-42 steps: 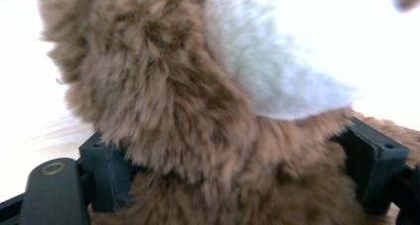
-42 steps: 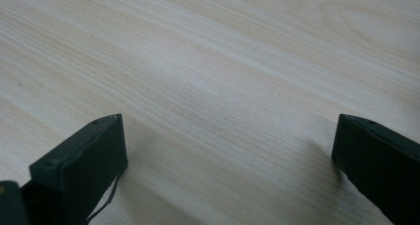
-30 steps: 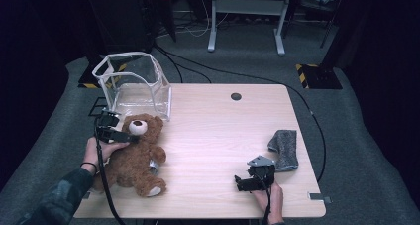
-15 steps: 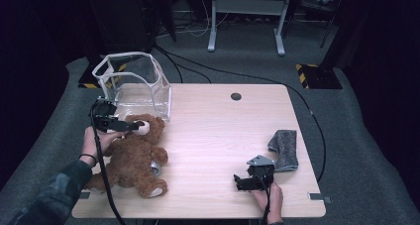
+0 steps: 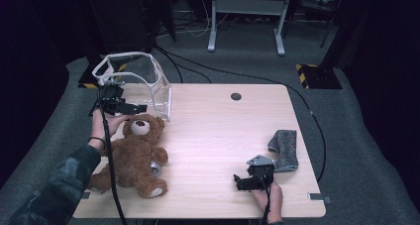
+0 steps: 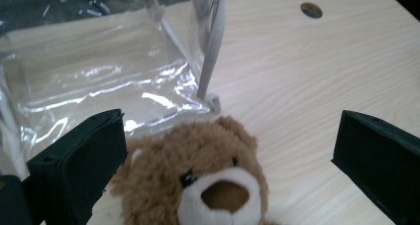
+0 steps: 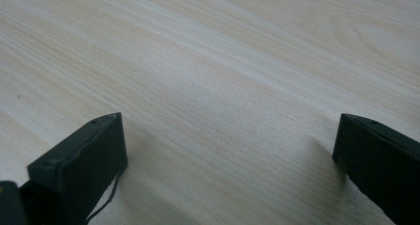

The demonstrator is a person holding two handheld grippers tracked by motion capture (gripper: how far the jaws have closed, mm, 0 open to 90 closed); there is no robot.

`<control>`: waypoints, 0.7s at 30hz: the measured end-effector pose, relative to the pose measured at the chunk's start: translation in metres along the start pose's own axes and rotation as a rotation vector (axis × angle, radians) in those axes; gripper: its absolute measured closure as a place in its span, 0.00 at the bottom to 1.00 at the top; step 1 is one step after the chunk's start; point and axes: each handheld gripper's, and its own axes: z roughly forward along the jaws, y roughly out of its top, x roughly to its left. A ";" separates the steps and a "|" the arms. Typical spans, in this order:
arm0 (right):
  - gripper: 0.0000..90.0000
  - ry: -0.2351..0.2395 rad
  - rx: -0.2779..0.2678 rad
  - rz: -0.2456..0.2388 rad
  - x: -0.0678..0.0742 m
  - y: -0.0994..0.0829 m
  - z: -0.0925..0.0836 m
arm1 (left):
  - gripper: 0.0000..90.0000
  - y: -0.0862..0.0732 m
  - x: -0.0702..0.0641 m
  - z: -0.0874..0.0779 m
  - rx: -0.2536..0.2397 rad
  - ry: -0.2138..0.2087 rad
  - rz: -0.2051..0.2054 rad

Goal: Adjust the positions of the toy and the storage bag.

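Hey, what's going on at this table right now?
A person holds a gripper in each hand at a wooden table. The left gripper, jaws open, hovers above the head of a brown teddy bear lying beside a clear plastic bag. The right gripper, also open and holding nothing, rests near the table's front edge, next to a grey cloth.
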 end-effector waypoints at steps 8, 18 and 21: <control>0.00 0.001 -0.001 -0.001 0.000 0.000 0.000 | 0.00 0.022 -0.005 0.012 -0.043 -0.007 0.023; 0.00 0.002 -0.005 -0.007 -0.001 0.000 0.000 | 0.00 0.049 -0.006 0.028 -0.059 -0.002 0.051; 0.00 0.004 -0.002 -0.013 -0.001 0.000 0.000 | 0.00 0.057 -0.008 0.034 -0.058 -0.008 0.050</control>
